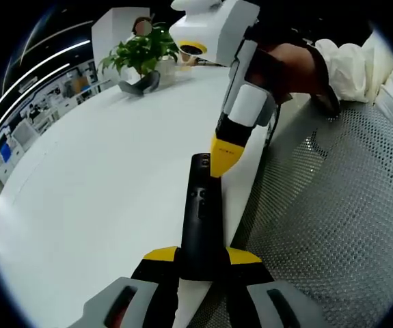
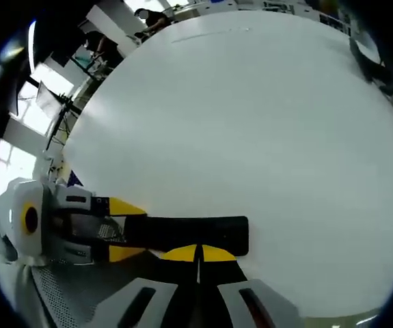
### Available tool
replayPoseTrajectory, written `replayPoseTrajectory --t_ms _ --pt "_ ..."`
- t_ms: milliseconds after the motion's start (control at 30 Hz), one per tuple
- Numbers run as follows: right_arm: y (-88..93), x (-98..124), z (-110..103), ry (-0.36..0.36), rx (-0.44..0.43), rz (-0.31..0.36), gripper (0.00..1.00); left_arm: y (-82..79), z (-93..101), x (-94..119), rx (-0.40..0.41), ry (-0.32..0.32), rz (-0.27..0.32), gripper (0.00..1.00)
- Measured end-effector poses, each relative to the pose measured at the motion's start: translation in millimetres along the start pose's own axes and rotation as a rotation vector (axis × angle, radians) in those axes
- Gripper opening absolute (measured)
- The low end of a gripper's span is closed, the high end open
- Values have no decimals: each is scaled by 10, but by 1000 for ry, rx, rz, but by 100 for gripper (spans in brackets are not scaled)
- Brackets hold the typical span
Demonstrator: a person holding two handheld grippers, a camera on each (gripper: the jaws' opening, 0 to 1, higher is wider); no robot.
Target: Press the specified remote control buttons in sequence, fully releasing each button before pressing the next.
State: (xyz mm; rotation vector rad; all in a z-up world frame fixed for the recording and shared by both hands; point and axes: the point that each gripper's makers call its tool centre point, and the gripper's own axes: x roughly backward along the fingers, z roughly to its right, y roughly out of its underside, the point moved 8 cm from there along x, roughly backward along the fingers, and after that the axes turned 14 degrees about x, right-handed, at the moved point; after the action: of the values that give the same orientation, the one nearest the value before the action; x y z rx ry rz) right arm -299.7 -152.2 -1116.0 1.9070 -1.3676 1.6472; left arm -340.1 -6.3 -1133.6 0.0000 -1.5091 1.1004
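A long black remote (image 1: 201,212) lies at the edge of the white table (image 1: 114,171). My left gripper (image 1: 201,256) is shut on the remote's near end, one yellow tip on each side. My right gripper (image 1: 223,160) comes down from the upper right, and its shut yellow tip touches the remote's far end beside the buttons. In the right gripper view the remote (image 2: 189,232) lies crosswise. My right gripper (image 2: 197,254) has its jaws together against the remote's near edge, and the left gripper (image 2: 124,229) holds it from the left.
A potted green plant (image 1: 141,51) and a dark curved object (image 1: 141,83) stand at the table's far side. A perforated metal surface (image 1: 333,205) lies beyond the table's edge on the right. A gloved hand (image 1: 299,65) with a white sleeve (image 1: 350,61) holds the right gripper.
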Motion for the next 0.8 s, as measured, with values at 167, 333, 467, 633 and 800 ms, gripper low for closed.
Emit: replayPoseTrajectory --t_ms 167,333,467,633,800 --pt "2 -1 -8 6 8 -1 0 2 -2 0 0 0 0 24" --pt "9 -16 -15 19 42 -6 0 2 0 0 -2 0 1 24" --pt "14 -12 -7 15 40 -1 0 2 1 0 -1 0 2 24" --pt "25 -21 -4 17 60 0 0 2 1 -1 -3 2 3 25" --pt "21 -16 7 7 39 0 0 0 -1 -1 -3 4 5 25"
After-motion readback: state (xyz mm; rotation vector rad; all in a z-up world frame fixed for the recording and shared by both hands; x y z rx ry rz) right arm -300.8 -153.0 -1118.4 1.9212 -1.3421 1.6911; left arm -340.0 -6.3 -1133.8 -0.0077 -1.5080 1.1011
